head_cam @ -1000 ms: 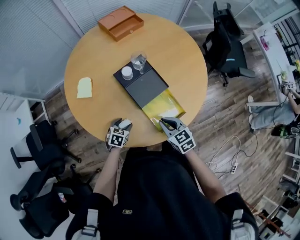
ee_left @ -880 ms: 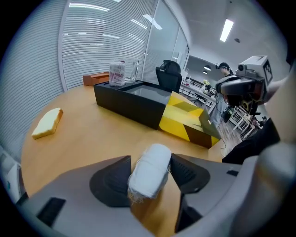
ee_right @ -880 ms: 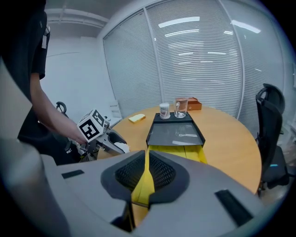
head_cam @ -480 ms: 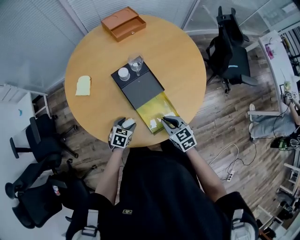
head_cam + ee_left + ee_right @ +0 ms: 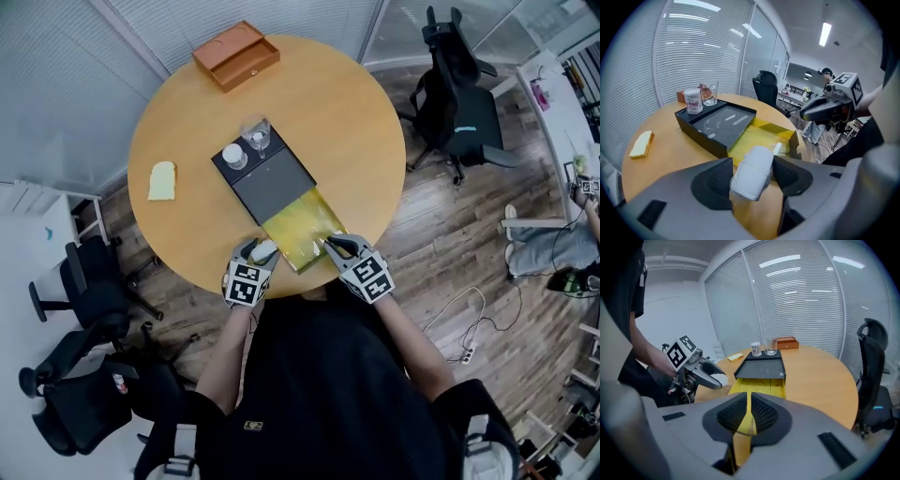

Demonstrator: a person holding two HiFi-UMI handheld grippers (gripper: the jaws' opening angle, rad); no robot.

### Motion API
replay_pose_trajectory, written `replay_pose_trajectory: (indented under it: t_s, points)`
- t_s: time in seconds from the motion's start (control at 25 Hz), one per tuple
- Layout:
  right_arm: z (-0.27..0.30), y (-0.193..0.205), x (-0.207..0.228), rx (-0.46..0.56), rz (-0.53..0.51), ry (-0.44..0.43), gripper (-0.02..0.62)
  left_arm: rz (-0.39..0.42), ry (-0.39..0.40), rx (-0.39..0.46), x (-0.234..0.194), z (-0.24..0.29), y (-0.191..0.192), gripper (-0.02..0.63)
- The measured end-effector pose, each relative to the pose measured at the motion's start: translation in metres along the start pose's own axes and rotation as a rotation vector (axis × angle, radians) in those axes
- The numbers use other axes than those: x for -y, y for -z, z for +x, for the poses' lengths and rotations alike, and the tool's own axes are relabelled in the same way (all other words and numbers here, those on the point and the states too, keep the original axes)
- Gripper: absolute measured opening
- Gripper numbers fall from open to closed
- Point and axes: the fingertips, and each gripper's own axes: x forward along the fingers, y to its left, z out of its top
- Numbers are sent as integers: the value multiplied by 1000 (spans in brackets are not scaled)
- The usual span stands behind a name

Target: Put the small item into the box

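Yellow inside and open on top, the box [image 5: 302,230] lies partway out of its black cover [image 5: 270,180] on the round table [image 5: 361,122]. The small item [image 5: 752,171], a white wrapped lump, is not in the box yet. The left gripper [image 5: 261,253] grasps it between both pads just beside the box's near left corner, and it seems to be clear of the table. The right gripper [image 5: 330,246] is clenched on the thin yellow edge at the box's near right corner, jaws almost touching, apparently to steady it.

As I judge it, the item looks soft and rounded and is pinched at its middle. If it is let go too early, it could slip or drop onto the table beside the box rather than inside. It could also catch on the box's near wall on the way over. A tug from the right gripper, or that thin edge slipping free, could slide the box toward the table's rim, which is close.
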Motion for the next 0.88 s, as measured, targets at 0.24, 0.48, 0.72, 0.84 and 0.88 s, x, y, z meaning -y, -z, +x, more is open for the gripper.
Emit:
replay_pose_trajectory:
  t_s: [0.24,0.48,0.72,0.84,0.88]
  points:
    - [-10,5,7,8,14,-6,23,98,47,-5,31,25,-26,267]
    - [-19,21,17,-12,41,16,23,179,102,-15,53,46,-48,267]
    - [-33,36,23,-32,63,46,23,200,123,-56,61,65,-49,267]
    - [-40,43,24,-37,77,64,23,217,133,-76,65,74,-48,268]
    - [-42,46,24,-42,79,68,23,220,137,-87,67,75,-49,268]
